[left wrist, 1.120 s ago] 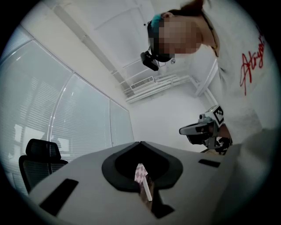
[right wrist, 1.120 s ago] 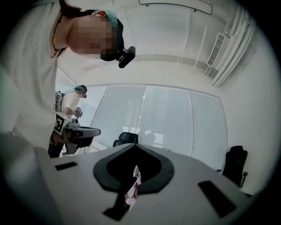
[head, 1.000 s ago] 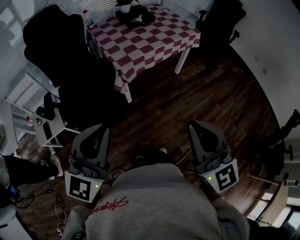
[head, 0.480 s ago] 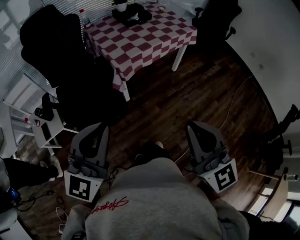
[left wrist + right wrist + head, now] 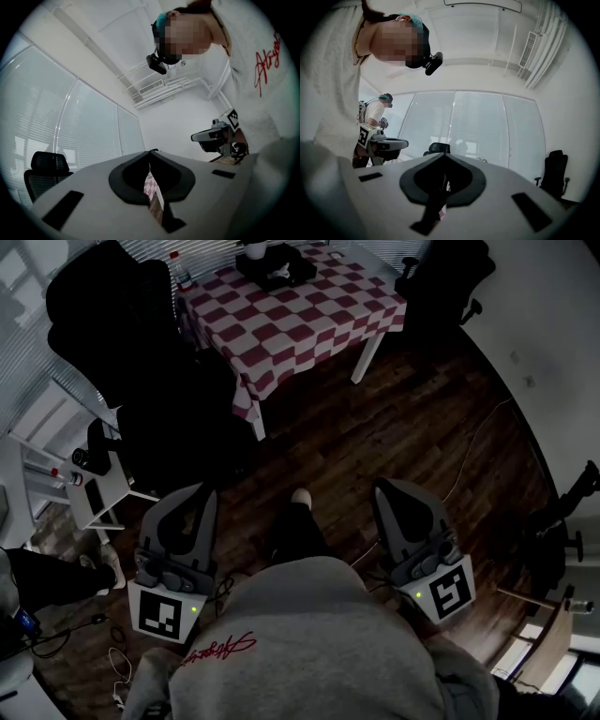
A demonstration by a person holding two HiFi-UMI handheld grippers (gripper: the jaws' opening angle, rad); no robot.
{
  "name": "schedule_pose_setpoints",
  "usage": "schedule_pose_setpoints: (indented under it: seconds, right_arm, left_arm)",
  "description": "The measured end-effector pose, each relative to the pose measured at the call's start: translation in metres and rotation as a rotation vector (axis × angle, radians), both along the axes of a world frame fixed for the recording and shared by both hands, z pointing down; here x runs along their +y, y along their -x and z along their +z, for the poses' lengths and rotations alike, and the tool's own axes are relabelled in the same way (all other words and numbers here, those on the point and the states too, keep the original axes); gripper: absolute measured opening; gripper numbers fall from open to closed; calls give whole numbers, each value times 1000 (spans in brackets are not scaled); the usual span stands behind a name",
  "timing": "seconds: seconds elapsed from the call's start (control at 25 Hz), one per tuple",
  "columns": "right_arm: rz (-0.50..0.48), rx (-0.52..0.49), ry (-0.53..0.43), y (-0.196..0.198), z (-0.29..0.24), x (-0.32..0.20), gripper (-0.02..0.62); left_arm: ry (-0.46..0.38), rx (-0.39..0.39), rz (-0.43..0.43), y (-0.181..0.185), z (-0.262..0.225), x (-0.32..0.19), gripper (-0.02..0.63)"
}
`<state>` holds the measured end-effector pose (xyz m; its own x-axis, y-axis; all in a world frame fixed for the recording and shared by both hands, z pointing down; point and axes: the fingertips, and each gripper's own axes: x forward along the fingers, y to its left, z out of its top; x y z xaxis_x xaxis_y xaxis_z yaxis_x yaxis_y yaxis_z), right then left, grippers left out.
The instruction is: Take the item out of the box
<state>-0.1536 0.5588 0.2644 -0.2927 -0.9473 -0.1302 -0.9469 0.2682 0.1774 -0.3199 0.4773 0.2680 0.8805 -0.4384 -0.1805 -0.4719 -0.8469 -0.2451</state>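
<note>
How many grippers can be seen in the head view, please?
2. The left gripper is at the lower left and the right gripper at the lower right, both over the wooden floor. None seems hidden.

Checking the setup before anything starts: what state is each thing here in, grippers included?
Left gripper: shut, empty.
Right gripper: shut, empty.
Table: upright, covered by a checked cloth, well apart from both grippers.
Dark object: on the table's far edge, untouched; too dark to tell open or closed.
Black chair: upright, beside the table.
</note>
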Motion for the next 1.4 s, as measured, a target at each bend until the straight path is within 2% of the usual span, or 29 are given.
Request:
schedule_pose_setpoints:
  seconds: [0.44, 0.96, 1.4]
  right_arm:
    - [-32, -9, -29, -25, -5, -53, 11]
    - [-53, -8, -50, -73, -23, -127, 11]
    - [-75, -31, -62, -123, -26, -173, 11]
  left_arm:
    - [-23, -5, -17, -26, -6, -43, 18]
    - [-44, -2, -33, -71, -25, -113, 18]
    - [-67, -7, -61, -116, -35, -153, 17]
